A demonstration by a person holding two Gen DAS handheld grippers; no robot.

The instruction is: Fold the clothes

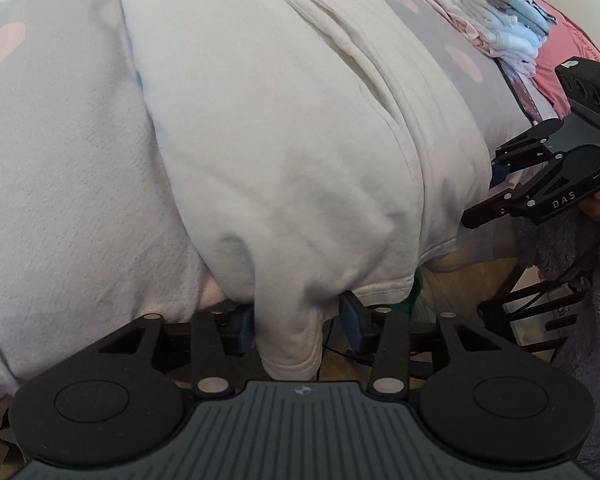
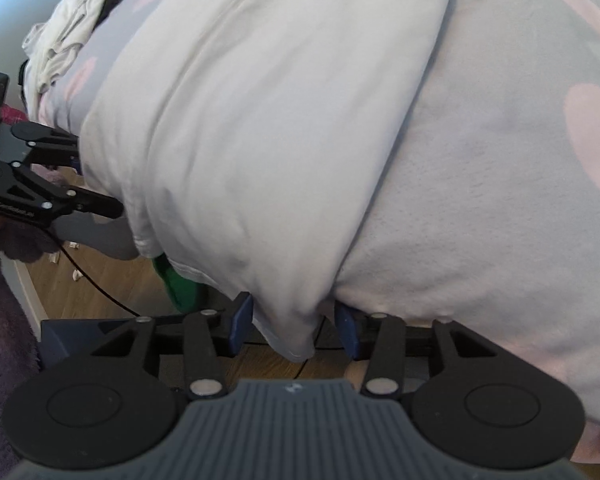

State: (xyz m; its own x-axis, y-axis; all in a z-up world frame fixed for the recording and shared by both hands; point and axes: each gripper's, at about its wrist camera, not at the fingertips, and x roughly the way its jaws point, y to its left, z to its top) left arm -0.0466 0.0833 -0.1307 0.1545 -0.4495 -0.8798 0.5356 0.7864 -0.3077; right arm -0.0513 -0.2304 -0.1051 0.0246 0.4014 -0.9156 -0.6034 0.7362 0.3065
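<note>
A white garment point(image 1: 284, 152) lies lengthwise on a bed covered by a pale grey blanket point(image 1: 60, 152) with pink spots. Its near end hangs over the bed's near edge, above a wooden floor point(image 2: 96, 280).

In the left wrist view, the left hand-held gripper point(image 1: 298, 326) has the garment's near left corner hanging between its blue pads point(image 1: 246, 328). The left pad lies against the fabric; the right pad stands a little clear of it, so the jaws look released rather than clenched on the cloth. In the right wrist view, the right hand-held gripper point(image 2: 294, 326) has the garment's near right corner between its fingers, with a gap on both sides of the hanging fold; it too is loose around the cloth, not pressing it.

Each tool shows in the other's camera. At the right edge of the left wrist view the right tool carries the white letters "DAS" on its black body. At the left edge of the right wrist view the left tool bears a small white word, too blurred to read. A small round emblem sits on each grey ribbed housing; it holds no legible writing.

On the far right of the bed, a stack of folded clothes point(image 1: 496, 20) in pink, white, pale blue and grey rests on the blanket. On the far left, a crumpled cream pile point(image 2: 68, 36) lies. Something green point(image 2: 180, 284) pokes out under the garment's hem. A purple fluffy sleeve point(image 1: 560, 248) covers the person's arm.
</note>
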